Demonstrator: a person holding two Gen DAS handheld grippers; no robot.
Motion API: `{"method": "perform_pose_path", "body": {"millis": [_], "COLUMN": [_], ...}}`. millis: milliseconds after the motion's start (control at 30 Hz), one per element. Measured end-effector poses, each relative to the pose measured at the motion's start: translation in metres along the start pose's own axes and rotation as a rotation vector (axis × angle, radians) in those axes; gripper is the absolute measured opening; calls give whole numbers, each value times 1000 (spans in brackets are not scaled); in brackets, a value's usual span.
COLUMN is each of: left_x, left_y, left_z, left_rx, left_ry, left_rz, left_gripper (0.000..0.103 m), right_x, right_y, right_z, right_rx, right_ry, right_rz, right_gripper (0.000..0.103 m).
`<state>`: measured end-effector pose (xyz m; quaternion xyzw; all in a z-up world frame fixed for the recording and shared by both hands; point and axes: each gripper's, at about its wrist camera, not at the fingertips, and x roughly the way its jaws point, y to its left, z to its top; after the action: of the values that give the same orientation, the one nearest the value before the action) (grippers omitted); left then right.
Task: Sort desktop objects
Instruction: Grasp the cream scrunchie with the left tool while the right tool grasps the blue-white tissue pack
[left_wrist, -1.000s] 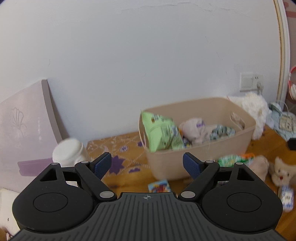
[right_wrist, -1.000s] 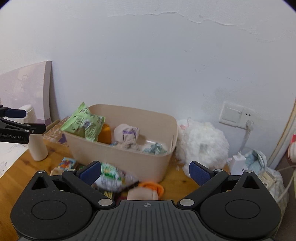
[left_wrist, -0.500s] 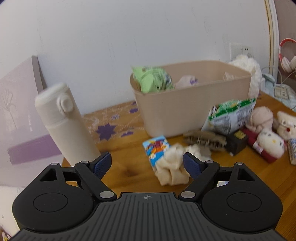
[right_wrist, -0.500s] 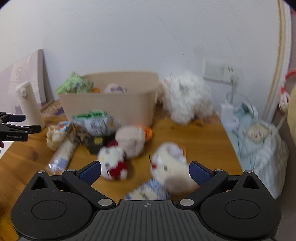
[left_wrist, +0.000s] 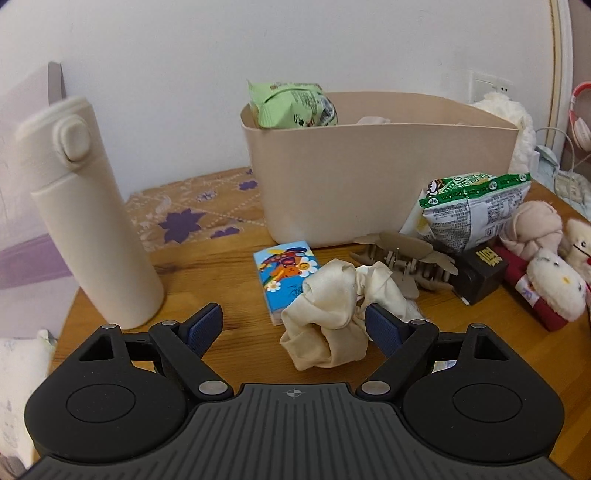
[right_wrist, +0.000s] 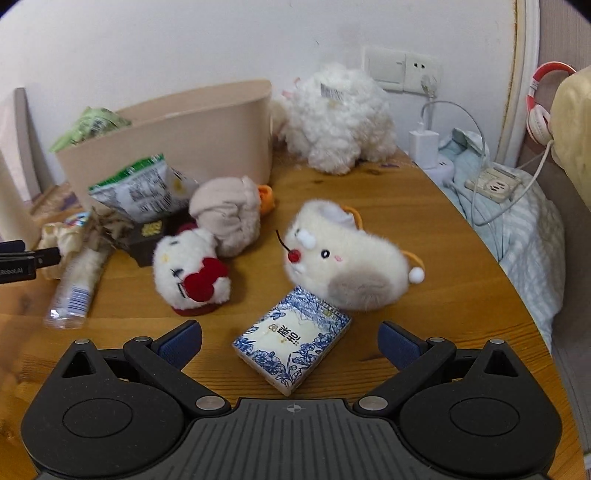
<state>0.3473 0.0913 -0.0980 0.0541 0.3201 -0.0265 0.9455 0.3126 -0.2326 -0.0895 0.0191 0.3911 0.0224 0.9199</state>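
My left gripper (left_wrist: 294, 325) is open and low over the wooden table, its jaws on either side of a cream satin scrunchie (left_wrist: 332, 325). A small blue cartoon box (left_wrist: 286, 273) and a beige hair claw (left_wrist: 402, 258) lie just beyond. The beige bin (left_wrist: 369, 170) holds a green snack bag (left_wrist: 291, 105). My right gripper (right_wrist: 290, 341) is open, with a blue-and-white tissue pack (right_wrist: 293, 345) between its jaws. A cream hamster plush (right_wrist: 343, 262) and a white plush with a red bow (right_wrist: 192, 271) lie just past it.
A cream thermos (left_wrist: 81, 214) stands at the left. A green-white snack bag (left_wrist: 472, 210), a dark box (left_wrist: 480, 273) and a rolled beige sock (right_wrist: 227, 214) lie by the bin. A fluffy white plush (right_wrist: 340, 118), a charger and cables are at the right table edge.
Both grippers have dropped from bin height toward the table and come closer to the objects. The scrunchie now sits between the left jaws, the tissue pack between the right jaws.
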Motion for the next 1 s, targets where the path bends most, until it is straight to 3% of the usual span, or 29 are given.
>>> {"method": "perform_pose_path", "body": {"millis": [233,333,467,567,633,800,1000], "left_x": [14,18,20,22,21,17,8], "left_y": [3,5,5,3,-1,-6,-11], "left_z": [5,5,0,-4,-8,-11,-13], "left_rx": [-85,-117,-127,-117,-80,-55,-40], "left_ry": [8,15,25,50,38,25,24], "left_rz": [-50,-56,-63,-88,-92,-142,-139], "left_gripper": [86,86,85,68,62,24,16], "right_x": [15,22,24,23,22,18,11], "right_y": [7,6,6,5,4,2,-3], "right_z": [0,-1,-4,-4,-5,-8,-11], "right_rx": [18,29,25,25,26,29,56], "right_ry": [-6,1,-6,-17,-19,-22,-18], "right_rz": [-35,-58,-73,-79,-75,-68,-46], "right_gripper": [102,90,82,71,70,70,70]}}
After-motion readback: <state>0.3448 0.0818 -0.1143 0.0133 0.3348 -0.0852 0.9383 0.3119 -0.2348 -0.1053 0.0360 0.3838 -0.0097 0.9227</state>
